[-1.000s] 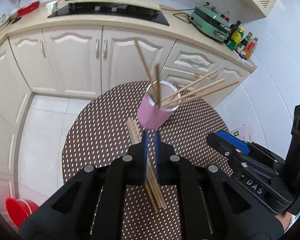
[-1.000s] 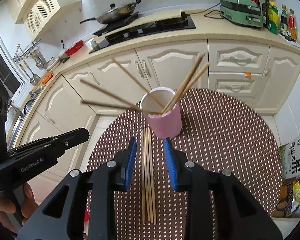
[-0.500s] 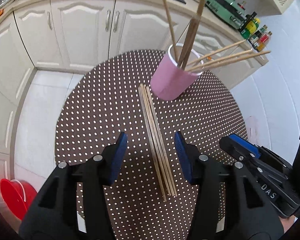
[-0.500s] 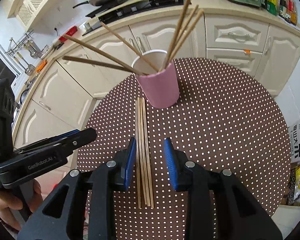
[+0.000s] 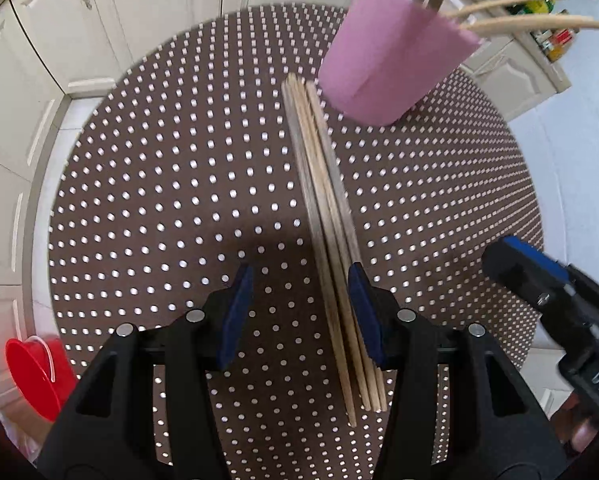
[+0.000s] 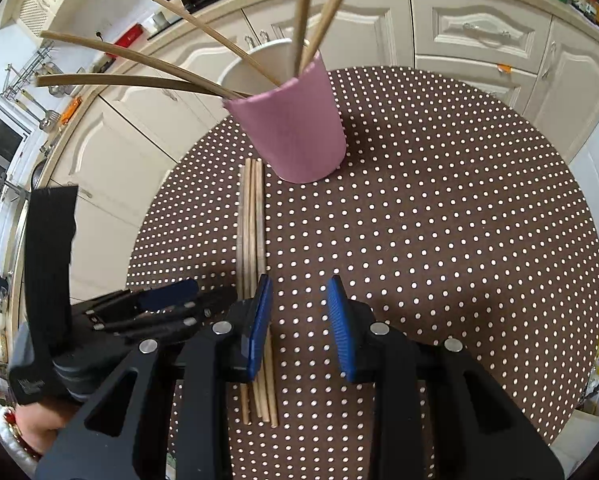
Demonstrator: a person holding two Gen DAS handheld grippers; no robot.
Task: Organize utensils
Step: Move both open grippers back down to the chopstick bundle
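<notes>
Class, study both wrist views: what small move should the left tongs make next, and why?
Probably lower and close on one chopstick. The left tongs are open and empty above the loose chopsticks lying on the dotted table beside the pink cup, which already holds others.

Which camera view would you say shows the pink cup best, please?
The right wrist view: the pink cup appears whole, its open rim and the chopsticks standing inside visible. The left wrist view cuts off its top at the frame edge and blurs it.
</notes>
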